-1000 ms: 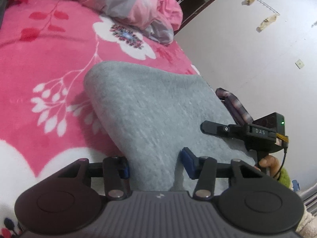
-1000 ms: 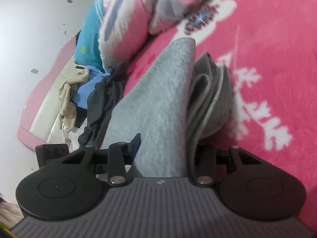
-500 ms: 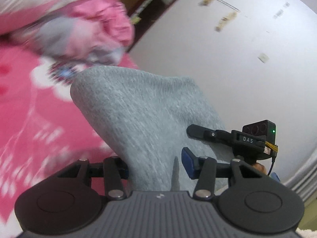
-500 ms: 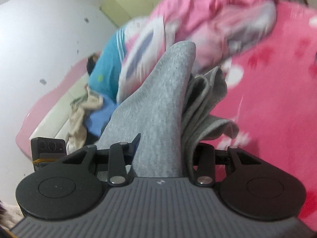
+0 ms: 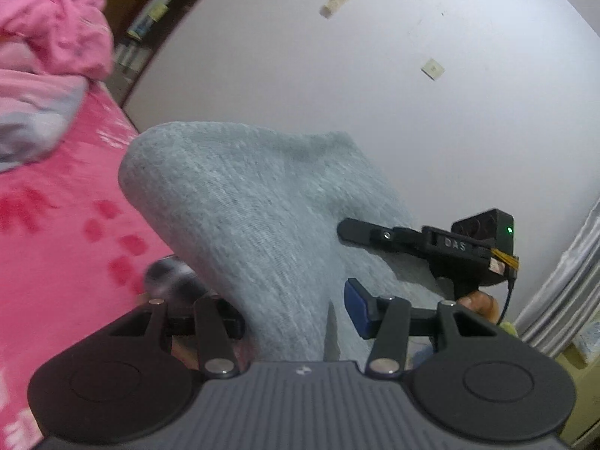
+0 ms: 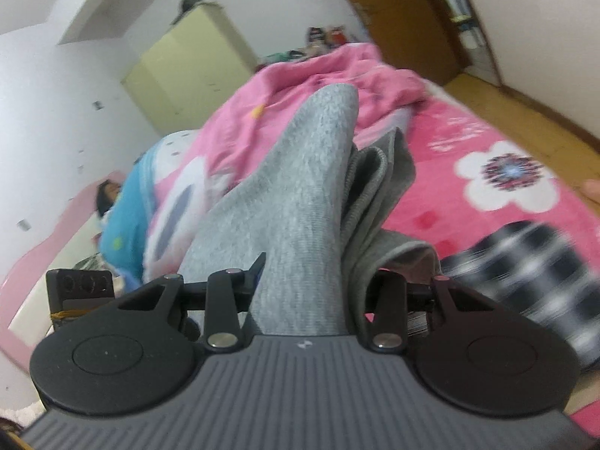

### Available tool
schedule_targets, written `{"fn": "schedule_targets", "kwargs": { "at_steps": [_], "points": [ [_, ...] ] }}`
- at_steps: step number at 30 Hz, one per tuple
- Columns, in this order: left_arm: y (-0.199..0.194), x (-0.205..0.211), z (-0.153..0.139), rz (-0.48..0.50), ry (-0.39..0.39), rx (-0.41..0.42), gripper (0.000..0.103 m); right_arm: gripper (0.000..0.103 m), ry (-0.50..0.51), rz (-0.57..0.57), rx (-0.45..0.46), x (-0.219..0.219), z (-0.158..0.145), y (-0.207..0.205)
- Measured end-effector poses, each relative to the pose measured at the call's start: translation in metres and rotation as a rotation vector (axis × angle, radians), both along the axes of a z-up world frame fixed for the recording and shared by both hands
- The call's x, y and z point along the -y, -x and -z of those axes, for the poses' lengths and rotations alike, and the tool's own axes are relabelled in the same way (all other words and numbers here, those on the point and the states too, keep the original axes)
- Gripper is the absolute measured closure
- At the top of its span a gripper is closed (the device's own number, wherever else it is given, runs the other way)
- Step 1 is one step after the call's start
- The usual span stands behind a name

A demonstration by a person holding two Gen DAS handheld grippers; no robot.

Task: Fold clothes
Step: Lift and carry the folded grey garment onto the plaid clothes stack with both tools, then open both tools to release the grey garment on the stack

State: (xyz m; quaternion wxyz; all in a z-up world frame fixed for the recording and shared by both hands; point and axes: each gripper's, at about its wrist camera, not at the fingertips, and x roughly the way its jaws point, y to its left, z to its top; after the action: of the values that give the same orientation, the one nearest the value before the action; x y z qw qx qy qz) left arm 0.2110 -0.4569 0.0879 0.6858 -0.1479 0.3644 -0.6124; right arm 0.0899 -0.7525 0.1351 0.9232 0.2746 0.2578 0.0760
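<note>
Grey knit, a folded garment [image 5: 243, 206], hangs lifted clear of the pink bed [image 5: 56, 225], pinched at one end by the left gripper [image 5: 296, 315] and at the other by the right gripper [image 6: 303, 281], both jaws partly closed on cloth. The right seems to clamp several layers, though blur hides how many. A loose inner layer could slip out and undo the fold; uneven pulling would skew it.
</note>
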Motion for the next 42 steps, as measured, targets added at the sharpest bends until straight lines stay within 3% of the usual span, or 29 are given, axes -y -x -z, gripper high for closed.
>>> {"fn": "schedule_targets", "kwargs": {
  "at_steps": [5, 9, 13, 16, 19, 21, 26, 28, 31, 36, 40, 41, 42],
  "points": [
    [-0.005, 0.056, 0.016, 0.061, -0.001, -0.025, 0.052, 0.064, 0.067, 0.005, -0.060, 0.050, 0.003, -0.016],
    [-0.013, 0.087, 0.042, 0.087, -0.032, -0.053, 0.050, 0.059, 0.138, -0.047, -0.121, 0.076, 0.021, -0.041],
    [-0.023, 0.118, 0.092, 0.106, -0.113, -0.083, 0.050, 0.050, 0.115, -0.058, -0.212, 0.102, 0.073, -0.071],
    [-0.031, 0.128, 0.129, 0.123, -0.165, -0.116, 0.050, 0.029, 0.069, 0.018, -0.318, 0.124, 0.139, -0.082],
    [-0.042, 0.123, 0.140, 0.132, -0.142, -0.153, 0.047, 0.025, -0.039, 0.102, -0.212, 0.138, 0.169, -0.062],
    [-0.046, 0.115, 0.138, 0.142, -0.119, -0.166, 0.037, 0.023, -0.064, 0.158, -0.139, 0.142, 0.166, -0.041],
    [-0.059, 0.069, 0.122, 0.107, -0.048, -0.114, 0.029, 0.022, 0.025, 0.361, -0.021, 0.134, 0.134, 0.032],
    [-0.066, 0.050, 0.117, 0.067, -0.030, -0.090, 0.027, 0.022, 0.144, 0.376, 0.071, 0.104, 0.118, 0.060],
    [-0.083, 0.038, 0.117, -0.026, -0.065, -0.075, 0.027, 0.022, 0.404, 0.318, 0.161, 0.025, 0.112, 0.083],
    [-0.100, 0.055, 0.127, -0.104, -0.148, -0.085, 0.027, 0.023, 0.758, 0.114, 0.238, -0.106, 0.126, 0.073],
    [-0.099, 0.075, 0.133, -0.133, -0.188, -0.061, 0.028, 0.024, 1.142, 0.016, 0.166, -0.167, 0.159, 0.037],
    [-0.097, 0.079, 0.132, -0.140, -0.195, -0.037, 0.028, 0.028, 1.238, 0.001, 0.126, -0.174, 0.171, 0.027],
    [-0.094, 0.083, 0.132, -0.148, -0.201, -0.013, 0.028, 0.044, 1.308, 0.006, 0.091, -0.177, 0.179, 0.019]
  ]
}}
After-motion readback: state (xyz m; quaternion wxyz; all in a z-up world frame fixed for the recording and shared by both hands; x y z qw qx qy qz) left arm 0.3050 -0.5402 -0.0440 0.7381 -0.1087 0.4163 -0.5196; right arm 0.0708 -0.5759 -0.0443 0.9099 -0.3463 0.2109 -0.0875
